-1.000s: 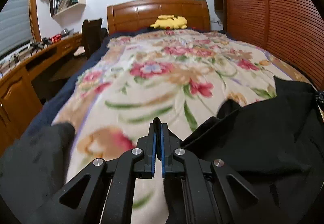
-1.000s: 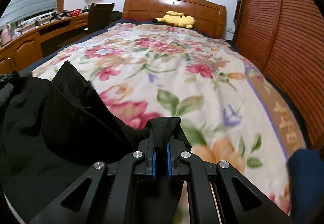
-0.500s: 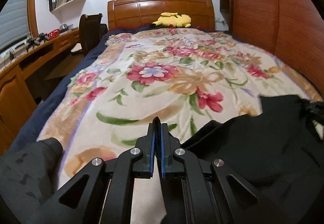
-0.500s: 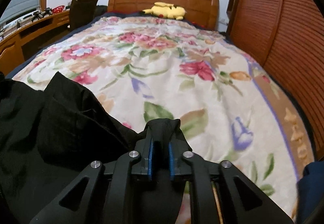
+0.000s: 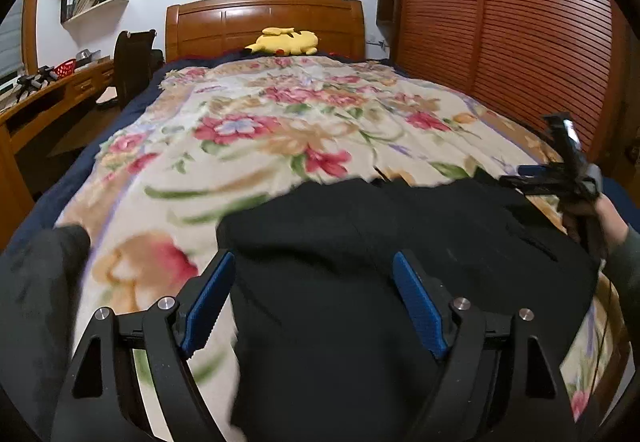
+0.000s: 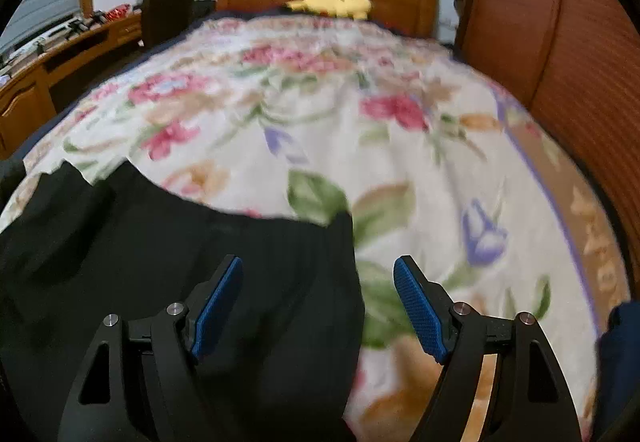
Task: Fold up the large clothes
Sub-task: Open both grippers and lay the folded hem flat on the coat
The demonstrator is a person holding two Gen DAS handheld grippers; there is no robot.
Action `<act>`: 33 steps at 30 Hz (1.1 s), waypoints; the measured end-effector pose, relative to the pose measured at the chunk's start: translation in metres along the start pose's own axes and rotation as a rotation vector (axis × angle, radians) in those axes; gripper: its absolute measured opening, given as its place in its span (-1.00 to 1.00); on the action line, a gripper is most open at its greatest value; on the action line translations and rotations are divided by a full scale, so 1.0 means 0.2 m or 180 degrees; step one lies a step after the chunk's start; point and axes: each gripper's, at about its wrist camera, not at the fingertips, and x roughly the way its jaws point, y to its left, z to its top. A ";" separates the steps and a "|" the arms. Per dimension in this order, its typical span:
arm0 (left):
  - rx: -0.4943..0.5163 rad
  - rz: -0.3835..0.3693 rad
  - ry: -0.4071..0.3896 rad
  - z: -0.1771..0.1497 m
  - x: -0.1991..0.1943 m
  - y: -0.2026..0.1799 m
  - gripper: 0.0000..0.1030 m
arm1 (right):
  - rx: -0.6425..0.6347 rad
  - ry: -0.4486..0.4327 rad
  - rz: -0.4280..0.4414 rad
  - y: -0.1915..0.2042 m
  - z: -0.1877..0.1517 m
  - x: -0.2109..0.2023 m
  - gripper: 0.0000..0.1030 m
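Left gripper [image 5: 312, 298]: we hold it with its jaws spread wide, gripping nothing; the blue pads [image 5: 208, 300] straddle the near part of the cloth.

Right gripper [image 6: 318, 306]: also spread wide and empty. In the left wrist view we see it out at the right [image 5: 560, 178], carried by the person's hand [image 5: 600, 218].

Garment: the black garment [image 5: 400, 262] lies on the floral bedspread [image 5: 248, 146] at the foot end of the bed, spread across the width between our two grippers. Its far edge [image 6: 240, 210] runs as a fairly even line.

Stage: we judge that a fold has been laid down and another grasp is due (which corner comes next we cannot tell).

Risk, layers: black on black hides the edges, so we could pinch one layer only, and the fold would peel open as we lift.

Risk, bedspread: the cover is soft; a low pinch may catch it together with the cloth and drag everything askew.

Risk, uneven pull: if one gripper bites deeper than the other, the folded edge skews.

Risk, blur: both views are smeared, the right one more, so aiming now is unsure.

Other cloth: a dark grey heap [image 5: 36, 302] lies just left; we might snag it.
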 end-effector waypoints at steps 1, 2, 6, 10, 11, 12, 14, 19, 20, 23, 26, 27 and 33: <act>0.0004 -0.0021 0.0009 -0.04 -0.02 -0.02 0.58 | 0.0020 0.0066 0.0001 -0.01 -0.01 0.03 0.54; 0.0005 -0.0039 0.0022 -0.07 -0.03 -0.04 0.58 | 0.0038 0.0137 -0.0006 -0.02 -0.02 0.06 0.54; -0.0032 -0.0054 0.0080 -0.18 -0.05 -0.07 0.58 | 0.0152 0.0490 0.0138 -0.07 -0.04 0.18 0.54; -0.0005 0.0007 0.0131 -0.27 -0.05 -0.09 0.58 | 0.0205 0.0623 0.0240 -0.09 -0.03 0.25 0.46; -0.0001 0.0014 0.0132 -0.28 -0.05 -0.09 0.58 | 0.0203 0.0613 0.0286 -0.08 -0.02 0.25 0.18; -0.0011 0.0003 0.0130 -0.29 -0.05 -0.09 0.58 | 0.0179 0.0598 0.0331 -0.08 -0.02 0.25 -0.33; -0.0022 -0.0050 0.0164 -0.30 -0.03 -0.08 0.58 | 0.0041 0.0517 0.0327 -0.05 -0.02 0.25 -0.87; -0.0007 -0.0096 0.0143 -0.30 -0.02 -0.09 0.58 | 0.0038 -0.0058 -0.0262 -0.03 0.04 0.14 -0.93; 0.0013 -0.0082 0.0141 -0.31 -0.01 -0.09 0.58 | 0.0071 -0.0083 -0.0363 -0.03 0.06 0.14 -0.92; 0.0067 -0.0061 0.0135 -0.33 -0.02 -0.10 0.58 | 0.0107 0.0017 -0.0365 -0.03 0.08 0.17 -0.90; 0.0064 -0.0070 0.0135 -0.34 -0.02 -0.10 0.58 | 0.0095 -0.0018 -0.0468 -0.03 0.08 0.10 -0.62; 0.0060 -0.0072 0.0129 -0.34 -0.02 -0.09 0.58 | 0.0064 -0.0058 -0.0518 -0.01 0.08 0.06 -0.36; 0.0044 -0.0076 0.0128 -0.34 -0.02 -0.08 0.58 | -0.0076 -0.0278 -0.0148 0.14 -0.07 -0.18 0.40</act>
